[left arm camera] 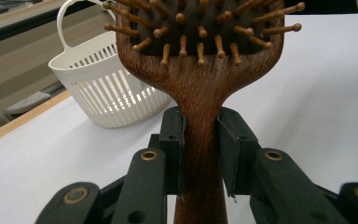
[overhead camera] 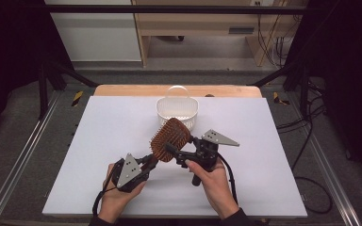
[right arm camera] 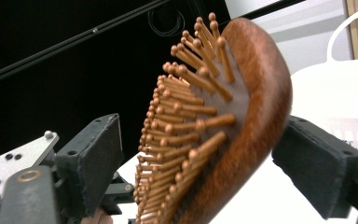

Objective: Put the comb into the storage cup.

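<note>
Left gripper (overhead camera: 147, 162) clamped on handle of wooden paddle hairbrush (overhead camera: 170, 139), brush lifted off table (overhead camera: 108, 141), head angled up ahead of its jaws. Right gripper (overhead camera: 173, 151) wide, jaws straddling brush head, one on bristle side, one on wooden back; pads not pressing yet. White slotted basket (overhead camera: 177, 112) sits past both grippers, beyond brush tip, looks empty as far as you can see. Your status: pickup done. Left, by my read: right-hand grab or handover, then brush into basket.
</note>
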